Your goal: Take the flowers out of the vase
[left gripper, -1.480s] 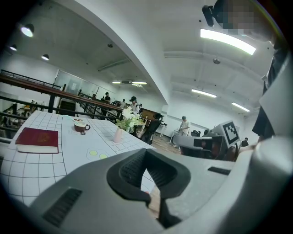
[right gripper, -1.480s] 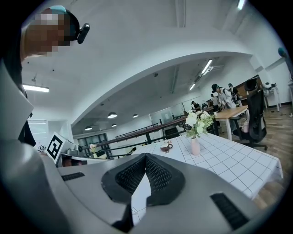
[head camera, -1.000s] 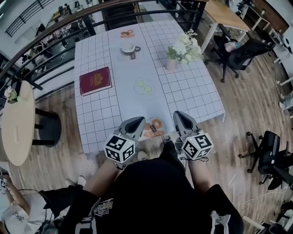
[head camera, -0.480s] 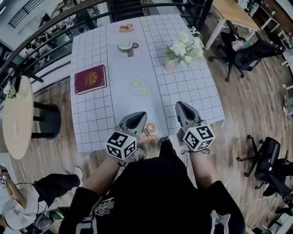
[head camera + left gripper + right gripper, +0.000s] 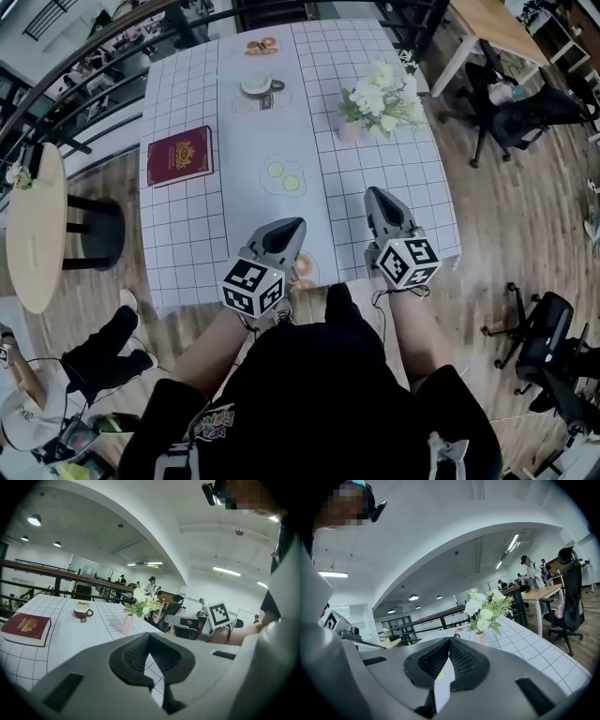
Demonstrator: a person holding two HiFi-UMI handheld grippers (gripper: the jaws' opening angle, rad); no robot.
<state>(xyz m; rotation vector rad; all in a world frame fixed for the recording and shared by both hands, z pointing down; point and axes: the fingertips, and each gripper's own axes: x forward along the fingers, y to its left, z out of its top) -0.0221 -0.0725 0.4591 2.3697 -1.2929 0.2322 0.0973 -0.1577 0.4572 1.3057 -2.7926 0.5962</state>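
Starting close in: holding the left gripper [image 5: 299, 223] over the near edge of the bench [image 5: 187, 234], with its fingers [image 5: 135, 654] clenched tip to tip on nothing at all. Half covering a small plate [image 5: 304, 268] of something orange right there at the edge. Over on the right, holding the right gripper [image 5: 372, 191] a touch further in above the white squared cloth, with fingers [image 5: 464, 660] likewise pressed together and empty. Pointing both forward along the bench, well short of the target.

Up the middle now: finding a clear dish [image 5: 283, 176] with two green slices, just ahead of the grippers. Off to its left, spotting a dark red book [image 5: 179, 157] lying flat, with a gold crest on the cover. Further up, picking out a cup [image 5: 257, 84] of coffee with its handle to the right, and beyond it, at the far edge, a far plate [image 5: 260, 44] of what looks like pastry.

And here, the one to watch: looking to the far right part of the bench, finding the pink vase [image 5: 349, 131] standing upright, with the flowers [image 5: 382, 97] sitting in it, white blooms and green fern spreading toward the right edge. Well apart from both grippers, untouched.

Past the bench: taking in a black railing [image 5: 84, 66] along the far and left sides, a round wooden side table [image 5: 33, 234] at the left, and a black office chair [image 5: 511, 98] at the right on the wood floor [image 5: 506, 216].
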